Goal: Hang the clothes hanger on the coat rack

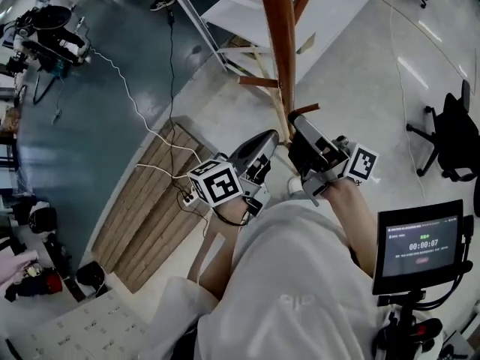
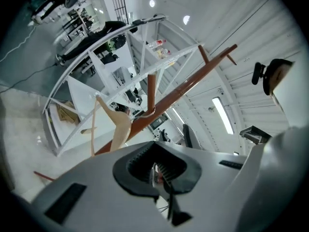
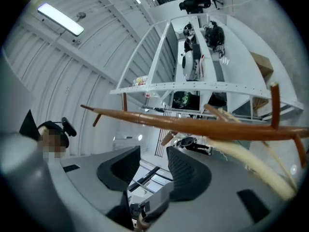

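The brown wooden coat rack (image 1: 282, 43) stands just ahead of me, its pole (image 2: 186, 86) crossing both gripper views (image 3: 193, 124). A pale wooden clothes hanger (image 2: 117, 125) hangs against the pole by a peg (image 2: 151, 93); its arm (image 3: 253, 162) shows at the right in the right gripper view. My left gripper (image 1: 264, 144) (image 2: 154, 153) is shut with nothing between its pads and sits below the hanger. My right gripper (image 1: 299, 131) (image 3: 153, 159) stands open and empty, close under the pole. Neither touches the hanger.
A white metal shelf frame (image 1: 225, 28) stands behind the rack. White cables and a power strip (image 1: 187, 196) lie on a wooden floor panel (image 1: 142, 216). A black office chair (image 1: 454, 142) is at the right. A small screen (image 1: 418, 246) sits low right.
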Demonstrator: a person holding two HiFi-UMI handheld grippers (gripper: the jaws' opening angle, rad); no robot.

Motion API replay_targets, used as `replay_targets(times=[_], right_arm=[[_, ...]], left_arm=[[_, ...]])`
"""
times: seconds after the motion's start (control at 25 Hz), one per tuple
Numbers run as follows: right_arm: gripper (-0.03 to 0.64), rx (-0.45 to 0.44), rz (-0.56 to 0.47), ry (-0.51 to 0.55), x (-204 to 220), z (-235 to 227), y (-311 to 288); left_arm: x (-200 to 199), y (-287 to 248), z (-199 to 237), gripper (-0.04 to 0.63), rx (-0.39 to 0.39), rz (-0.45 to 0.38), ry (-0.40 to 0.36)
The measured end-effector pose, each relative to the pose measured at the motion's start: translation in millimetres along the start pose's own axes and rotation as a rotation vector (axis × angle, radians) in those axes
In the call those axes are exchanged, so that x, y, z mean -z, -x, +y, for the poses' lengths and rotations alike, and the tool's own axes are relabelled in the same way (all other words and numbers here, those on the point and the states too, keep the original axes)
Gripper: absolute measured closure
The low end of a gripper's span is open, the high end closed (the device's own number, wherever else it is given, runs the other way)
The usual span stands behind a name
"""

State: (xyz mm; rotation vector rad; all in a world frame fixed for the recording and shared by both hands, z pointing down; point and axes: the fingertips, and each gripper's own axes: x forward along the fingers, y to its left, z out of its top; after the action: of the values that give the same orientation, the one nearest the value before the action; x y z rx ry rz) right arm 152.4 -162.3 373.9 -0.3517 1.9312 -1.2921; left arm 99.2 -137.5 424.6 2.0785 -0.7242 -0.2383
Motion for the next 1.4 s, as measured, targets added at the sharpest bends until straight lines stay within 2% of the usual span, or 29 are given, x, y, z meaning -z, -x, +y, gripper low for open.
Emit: replay_targets(times=[0.12, 0.28, 0.44, 0.6, 0.88, 0.96, 1.0, 1.2, 1.4], right_arm=[[0.422, -0.049, 0.114, -0.008, 37.7, 19.0, -34.0], [0.422, -0.095, 0.292, -0.096, 97.3, 28.7, -89.2], [0.422, -0.132, 0.485, -0.161, 175.7, 76.5, -135.1], [0.422, -0.163, 0.610, -0.204, 271.6, 106.9, -147.5], [0.422, -0.201, 0.831, -0.266, 364.4, 89.1, -128.3], [0.431, -0.192, 0.886, -0.236, 383.2, 91.7, -122.0], [0.470, -0.188, 0.910, -0.221, 390.5, 92.9, -119.4], [0.471, -0.171, 0.971, -0.262, 401.9, 71.1, -113.2], [0.471, -0.178, 0.975, -0.207, 393.2, 60.2, -110.5]], left_arm=[[-17.5, 40.2, -5.2, 0.591, -0.048, -0.086, -0.010], [-50.0, 109.3, -5.5, 0.591, -0.151, -0.262, 0.010], [-71.4, 203.2, -41.2, 0.591, -0.264, -0.442, 0.018], [-61.5, 301.1, -58.5, 0.591, -0.344, -0.555, 0.022], [-19.3, 371.3, -41.3, 0.591, -0.487, -0.727, 0.052], [-9.8, 386.9, -47.4, 0.591, -0.519, -0.772, 0.066], [-7.1, 393.9, -51.0, 0.591, -0.530, -0.792, 0.073], [1.8, 408.9, -33.6, 0.591, -0.572, -0.889, 0.128], [4.8, 401.6, -23.3, 0.591, -0.571, -0.888, 0.130]])
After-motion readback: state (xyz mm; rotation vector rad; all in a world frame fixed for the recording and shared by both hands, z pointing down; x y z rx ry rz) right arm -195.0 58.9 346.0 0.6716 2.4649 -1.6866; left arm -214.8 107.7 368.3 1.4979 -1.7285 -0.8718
